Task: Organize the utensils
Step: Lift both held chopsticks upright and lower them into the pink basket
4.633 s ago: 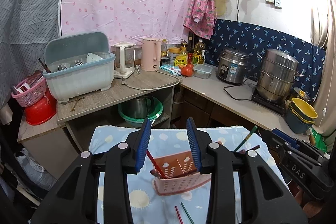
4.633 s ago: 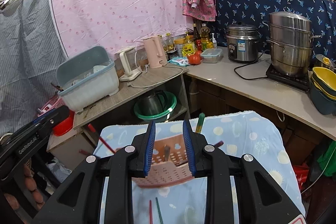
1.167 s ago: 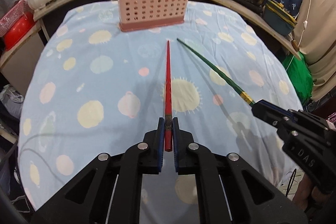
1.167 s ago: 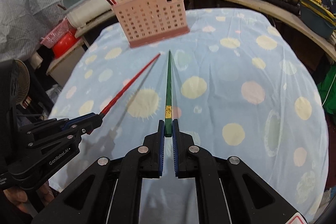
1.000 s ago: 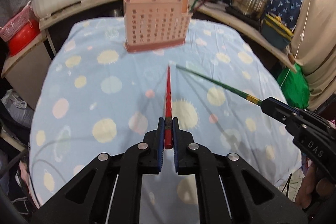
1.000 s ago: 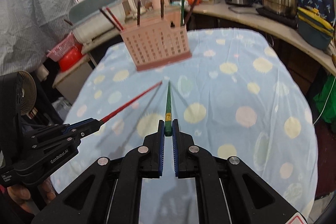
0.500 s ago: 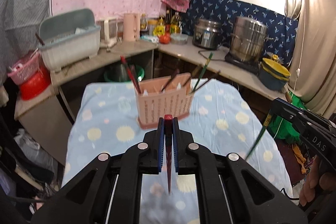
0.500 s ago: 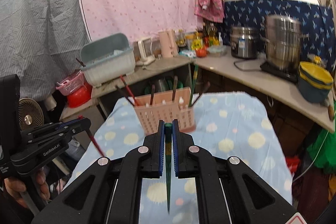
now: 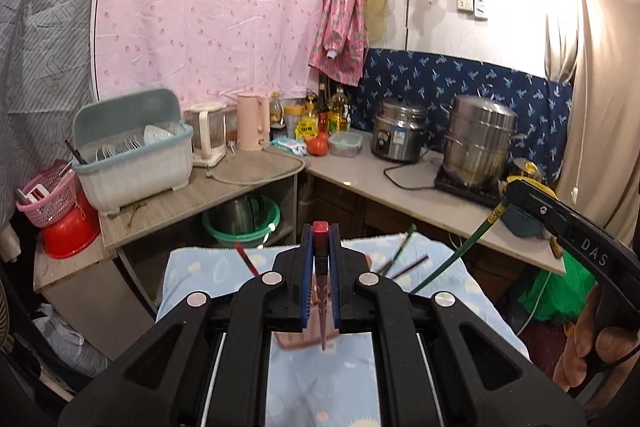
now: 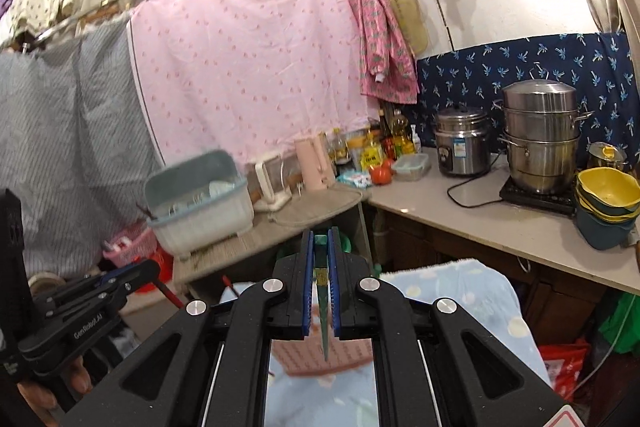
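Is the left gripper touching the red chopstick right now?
Touching. The left wrist view shows the left gripper shut on the red chopstick, both pads against it.

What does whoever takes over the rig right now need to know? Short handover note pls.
Left claw: shut on the red chopstick, tip pointing down over the pink holder.
Right claw: shut on the green chopstick, also tip down above the holder.
Holder stands on the blue spotted cloth and already has several chopsticks in it.
Done: both chopsticks are lifted clear of the cloth.
Left: lower each into the holder and release.
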